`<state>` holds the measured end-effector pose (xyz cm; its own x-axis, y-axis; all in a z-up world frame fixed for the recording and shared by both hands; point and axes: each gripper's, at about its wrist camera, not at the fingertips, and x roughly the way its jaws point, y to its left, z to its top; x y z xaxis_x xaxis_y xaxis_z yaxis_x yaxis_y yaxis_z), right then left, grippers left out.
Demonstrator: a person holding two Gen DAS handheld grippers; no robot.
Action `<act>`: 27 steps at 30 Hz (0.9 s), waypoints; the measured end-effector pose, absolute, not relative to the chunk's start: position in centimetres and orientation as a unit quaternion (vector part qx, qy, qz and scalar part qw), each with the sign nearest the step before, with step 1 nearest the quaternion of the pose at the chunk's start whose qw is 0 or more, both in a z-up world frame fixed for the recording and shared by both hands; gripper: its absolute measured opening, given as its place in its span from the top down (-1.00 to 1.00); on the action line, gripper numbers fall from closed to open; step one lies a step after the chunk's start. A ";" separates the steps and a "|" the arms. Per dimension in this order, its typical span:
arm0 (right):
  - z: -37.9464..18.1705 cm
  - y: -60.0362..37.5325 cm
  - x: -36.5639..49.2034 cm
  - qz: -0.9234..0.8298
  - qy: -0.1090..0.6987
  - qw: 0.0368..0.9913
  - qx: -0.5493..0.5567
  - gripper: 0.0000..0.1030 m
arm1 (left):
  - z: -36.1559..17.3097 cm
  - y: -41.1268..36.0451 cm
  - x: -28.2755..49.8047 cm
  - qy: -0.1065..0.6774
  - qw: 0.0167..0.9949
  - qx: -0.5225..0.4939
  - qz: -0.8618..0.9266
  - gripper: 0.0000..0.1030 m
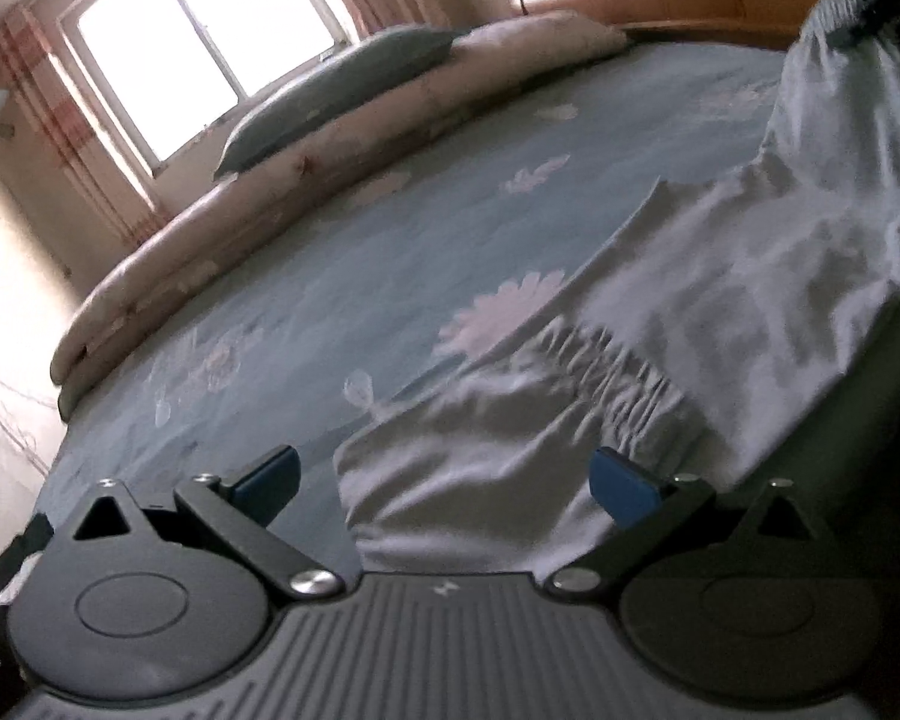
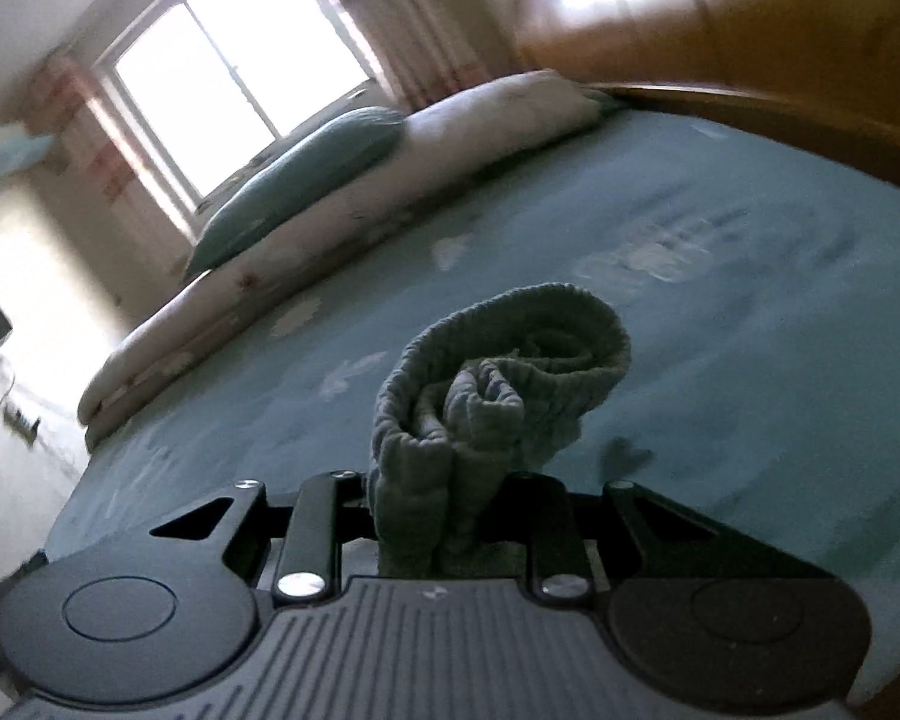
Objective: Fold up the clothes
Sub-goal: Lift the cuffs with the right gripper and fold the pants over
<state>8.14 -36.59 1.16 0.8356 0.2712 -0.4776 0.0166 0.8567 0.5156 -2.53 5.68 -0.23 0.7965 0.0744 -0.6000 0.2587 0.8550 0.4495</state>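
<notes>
Right claw (image 2: pixel 444 516) pinches the ribbed cuff of the grey trousers (image 1: pixel 660 324), bunched at lower centre. Left claw (image 1: pixel 444 480) spread, empty, over the waistband, frame bottom. Trousers sprawl rumpled on the bed (image 1: pixel 330 276), right side: folding barely begun, most left.

The pale grey trousers (image 1: pixel 660 324) lay rumpled near the bed's edge with their gathered elastic waistband (image 1: pixel 606 372) facing the left wrist camera, one leg rising taut to the upper right, its ribbed cuff (image 2: pixel 498 384) bunched and curled in the right wrist view.
</notes>
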 end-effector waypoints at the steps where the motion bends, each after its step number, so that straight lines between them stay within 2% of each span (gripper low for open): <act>1: 1.6 -35.7 8.4 0.076 0.279 0.924 0.252 0.47 | -0.5 6.1 -2.6 0.318 0.909 0.267 -0.046 -0.98; 15: 6.7 -23.3 11.5 0.167 0.290 0.923 0.189 0.47 | -1.9 10.9 -5.1 0.318 0.923 0.216 -0.032 -0.98; 27: 8.0 -13.9 13.9 0.237 0.311 0.906 0.163 0.47 | -2.3 14.9 -7.7 0.320 0.933 0.164 0.001 -0.98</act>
